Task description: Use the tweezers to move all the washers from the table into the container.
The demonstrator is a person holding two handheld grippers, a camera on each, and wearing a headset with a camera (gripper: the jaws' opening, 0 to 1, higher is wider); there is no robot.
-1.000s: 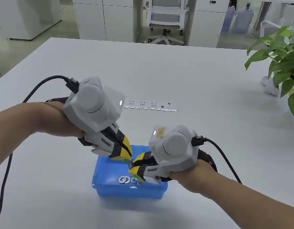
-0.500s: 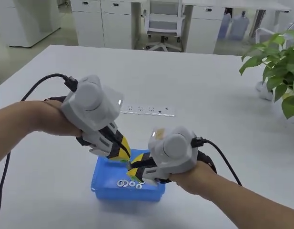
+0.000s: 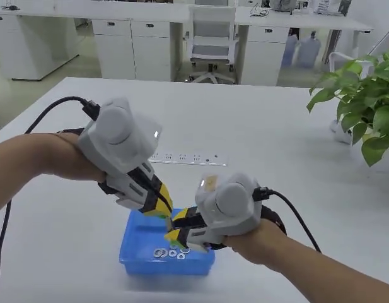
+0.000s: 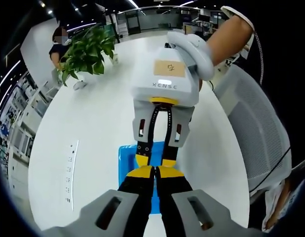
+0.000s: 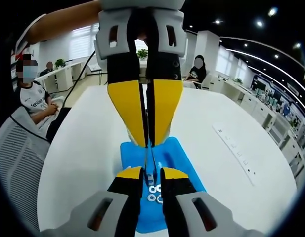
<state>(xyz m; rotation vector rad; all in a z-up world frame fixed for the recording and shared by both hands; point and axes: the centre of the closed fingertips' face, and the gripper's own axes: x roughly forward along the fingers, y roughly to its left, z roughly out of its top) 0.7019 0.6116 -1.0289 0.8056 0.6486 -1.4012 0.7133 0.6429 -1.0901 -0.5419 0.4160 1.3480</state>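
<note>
- Surface [image 3: 263, 126]: white and broad. Its near edge was hidden under the person's forearms.
- Plant [image 3: 364, 95]: green, at the right edge of the surface and cut off by the frame.
- Left tool [image 3: 161, 205]: yellow-tipped jaws stood narrow over the container. The right gripper view showed them closed on the tweezers.
- Right tool [image 3: 176, 232]: it met the left tool tip to tip. Its jaws stood a narrow gap apart on either side of the tweezers' lower end, and whether they pressed it could not be told.
- Container [image 3: 139, 240]: a blue tray near the near edge of the surface. The tools covered its far right part in the head view. The left gripper view gave a strip of blue behind the jaws.
- Power strip [image 3: 185, 156]: white and flat, toward the middle of the surface, well apart from the container.
- Tweezers [image 5: 149, 165]: a thin metal sliver seen in the right gripper view, with its tip just above the washers. In the head view the tool bodies hid the place where the jaws met.
- Washers [image 5: 154, 194]: small silver rings grouped on the container floor. About three could be made out, but the exact count was unclear.
</note>
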